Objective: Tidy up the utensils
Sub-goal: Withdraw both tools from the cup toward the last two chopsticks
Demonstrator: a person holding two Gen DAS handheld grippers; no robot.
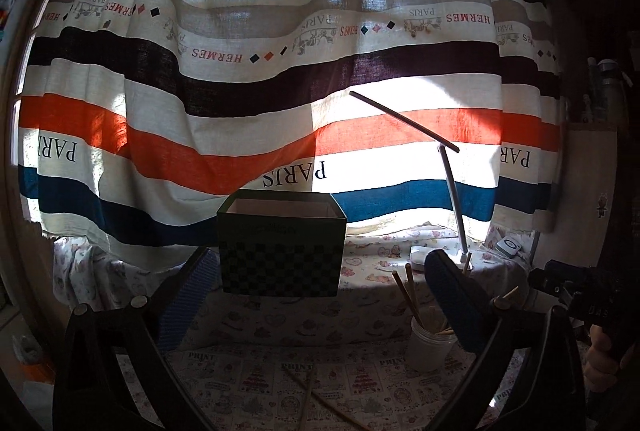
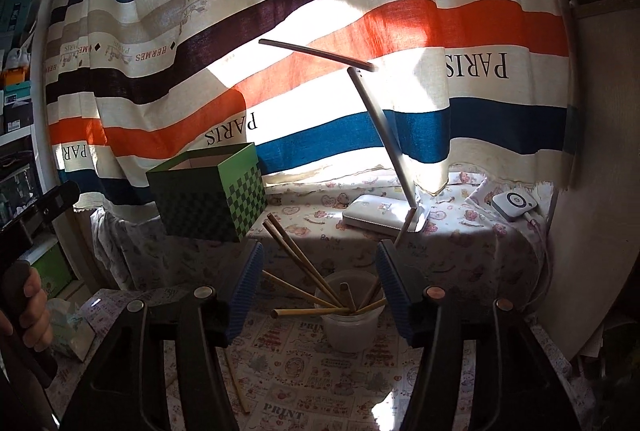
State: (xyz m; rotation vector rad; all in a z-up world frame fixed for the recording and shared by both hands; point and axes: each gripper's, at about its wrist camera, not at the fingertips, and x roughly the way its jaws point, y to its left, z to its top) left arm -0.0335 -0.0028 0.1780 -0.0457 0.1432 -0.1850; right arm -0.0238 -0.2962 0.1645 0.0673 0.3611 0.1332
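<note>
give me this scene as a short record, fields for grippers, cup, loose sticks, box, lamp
left gripper: open, holding nothing
right gripper: open, just above the cup, holding nothing
cup: translucent, upright on the printed tablecloth, several chopsticks fanned out inside
loose chopsticks: lying on the cloth in front of the cup
box: green, checkered, open top, behind-left of the cup
lamp: white, thin arm, on the ledge behind the cup

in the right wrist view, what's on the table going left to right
green checkered box → translucent cup holding wooden chopsticks → white desk lamp → small white device at the far right
</note>
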